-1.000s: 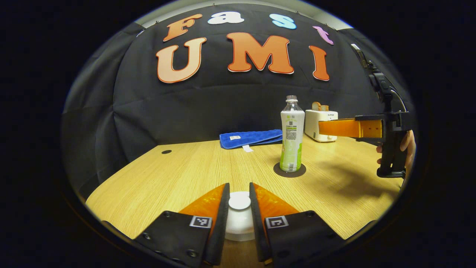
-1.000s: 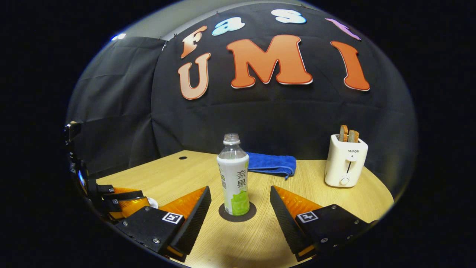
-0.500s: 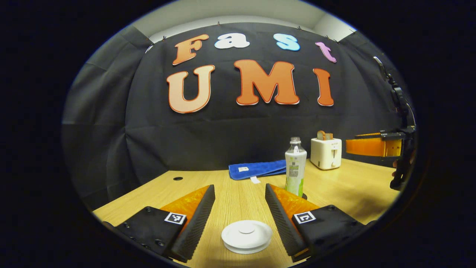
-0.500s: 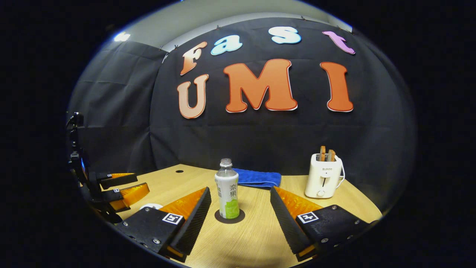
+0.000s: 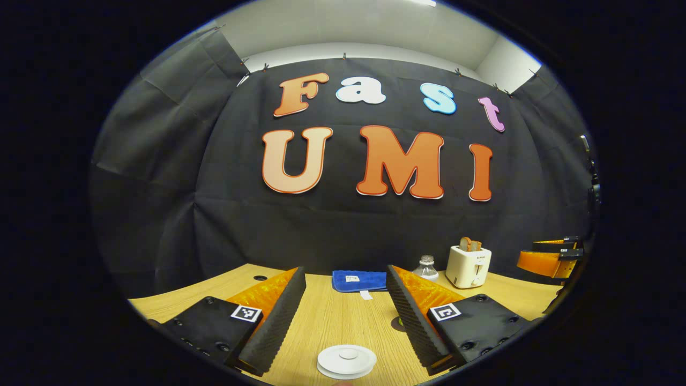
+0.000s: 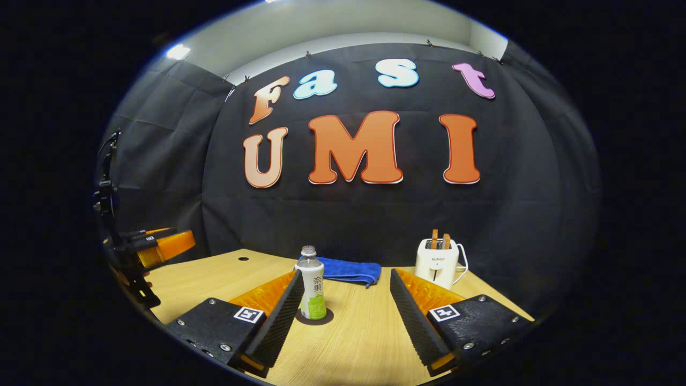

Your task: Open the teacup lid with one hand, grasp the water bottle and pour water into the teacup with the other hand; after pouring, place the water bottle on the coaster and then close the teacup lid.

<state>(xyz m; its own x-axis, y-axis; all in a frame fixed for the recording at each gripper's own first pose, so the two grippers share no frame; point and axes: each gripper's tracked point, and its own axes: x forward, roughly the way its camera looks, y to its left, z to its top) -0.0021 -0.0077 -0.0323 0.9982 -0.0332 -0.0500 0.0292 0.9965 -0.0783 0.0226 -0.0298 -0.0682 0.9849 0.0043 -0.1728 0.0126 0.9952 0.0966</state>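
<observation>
Left gripper is spread wide, nothing between its ribbed black pads, hanging above the light wood bench. Round white teacup lid sits low in the left gripper view, below and between the two fingers, touching neither. Only the lid's top face shows; can't tell what's under it.

Clear plastic water bottle with a green-and-white label stands upright on the dark round coaster, uncapped, mid-bench. In the right gripper view it sits just beside the inner edge of the near-left finger, no contact visible. In the left gripper view only the bottle's neck clears the finger in front of it.

Right gripper is also spread, pinching nothing, held off the bench.

Behind the bottle: folded blue towel along the back edge. To its right, a white toaster with two slices of toast standing up in it.

Each gripper shows at the far edge of the other's view, orange fingers sideways, apart from everything on the bench.
</observation>
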